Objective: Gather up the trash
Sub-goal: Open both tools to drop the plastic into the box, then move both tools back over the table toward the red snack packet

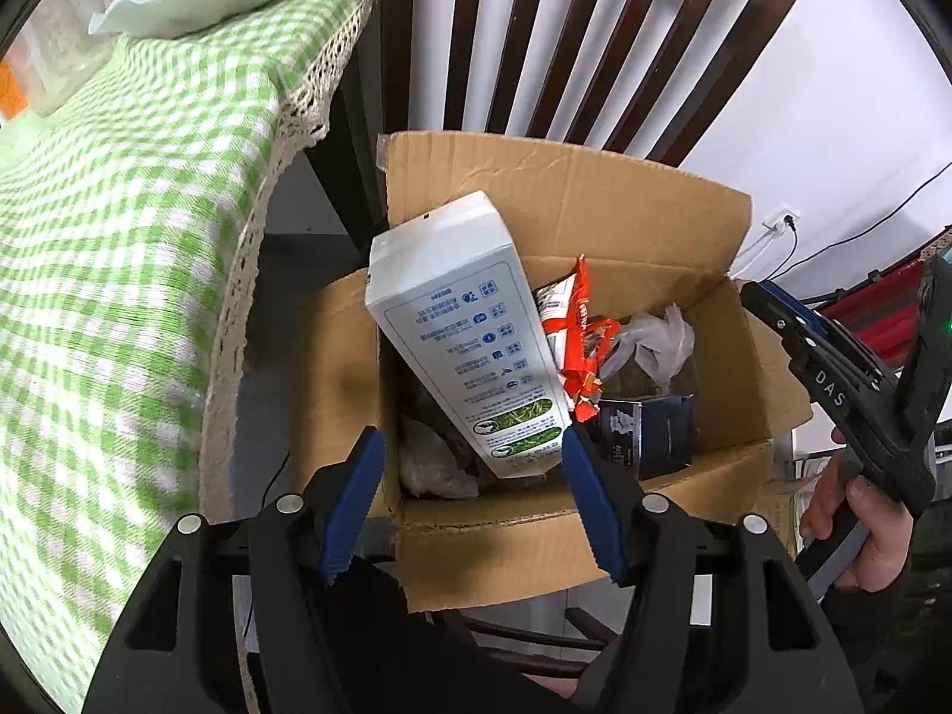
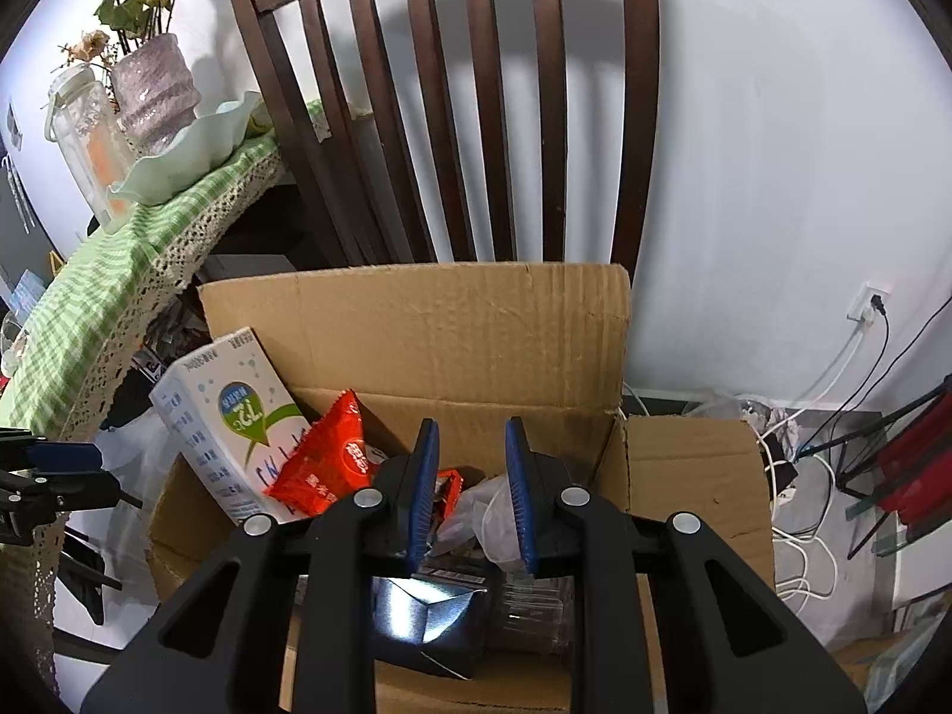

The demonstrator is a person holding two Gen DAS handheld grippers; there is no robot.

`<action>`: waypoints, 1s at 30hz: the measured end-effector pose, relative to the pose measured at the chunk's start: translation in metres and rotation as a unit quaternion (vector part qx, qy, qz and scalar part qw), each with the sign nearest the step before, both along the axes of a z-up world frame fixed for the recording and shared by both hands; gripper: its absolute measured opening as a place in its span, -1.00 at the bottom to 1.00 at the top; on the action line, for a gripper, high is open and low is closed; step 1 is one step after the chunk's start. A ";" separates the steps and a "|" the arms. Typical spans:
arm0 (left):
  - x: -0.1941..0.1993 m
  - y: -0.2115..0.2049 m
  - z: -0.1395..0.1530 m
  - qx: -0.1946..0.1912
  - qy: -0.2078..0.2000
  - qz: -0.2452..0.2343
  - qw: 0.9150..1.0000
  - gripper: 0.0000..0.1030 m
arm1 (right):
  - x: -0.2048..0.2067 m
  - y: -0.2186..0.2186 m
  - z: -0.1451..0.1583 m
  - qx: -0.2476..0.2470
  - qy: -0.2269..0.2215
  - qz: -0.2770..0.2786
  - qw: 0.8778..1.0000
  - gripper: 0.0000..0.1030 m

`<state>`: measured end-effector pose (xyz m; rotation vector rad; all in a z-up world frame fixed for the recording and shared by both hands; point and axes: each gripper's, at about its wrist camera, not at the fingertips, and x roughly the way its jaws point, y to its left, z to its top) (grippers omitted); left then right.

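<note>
An open cardboard box stands on a chair seat and holds trash. A tall white carton leans inside against its left wall. Beside the carton lie an orange-red snack wrapper, crumpled clear plastic and a small dark carton. My left gripper hangs open over the near rim, with the white carton's lower end between its fingertips but not pressed. My right gripper is open a little above the wrapper and plastic, holding nothing.
A dark slatted wooden chair back rises behind the box. A table with a green checked cloth stands to the left, carrying a pale green dish, a vase and a jar. Cables and a wall socket lie at right. A hand holds the right gripper.
</note>
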<state>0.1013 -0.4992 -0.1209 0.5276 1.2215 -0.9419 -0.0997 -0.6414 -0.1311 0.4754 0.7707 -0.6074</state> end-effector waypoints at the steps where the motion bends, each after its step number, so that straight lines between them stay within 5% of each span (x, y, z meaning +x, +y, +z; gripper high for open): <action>1: -0.001 0.002 0.004 -0.005 -0.003 -0.002 1.000 0.16 | 0.000 0.001 0.002 -0.002 -0.001 0.000 1.000 -0.56; 16: 0.015 0.058 0.073 -0.106 -0.043 0.016 0.993 0.32 | 0.018 0.039 0.046 -0.044 -0.012 0.011 0.999 -0.56; 30: 0.079 0.150 0.134 -0.187 -0.087 0.096 0.974 0.44 | 0.060 0.100 0.090 -0.092 -0.031 0.054 0.994 -0.15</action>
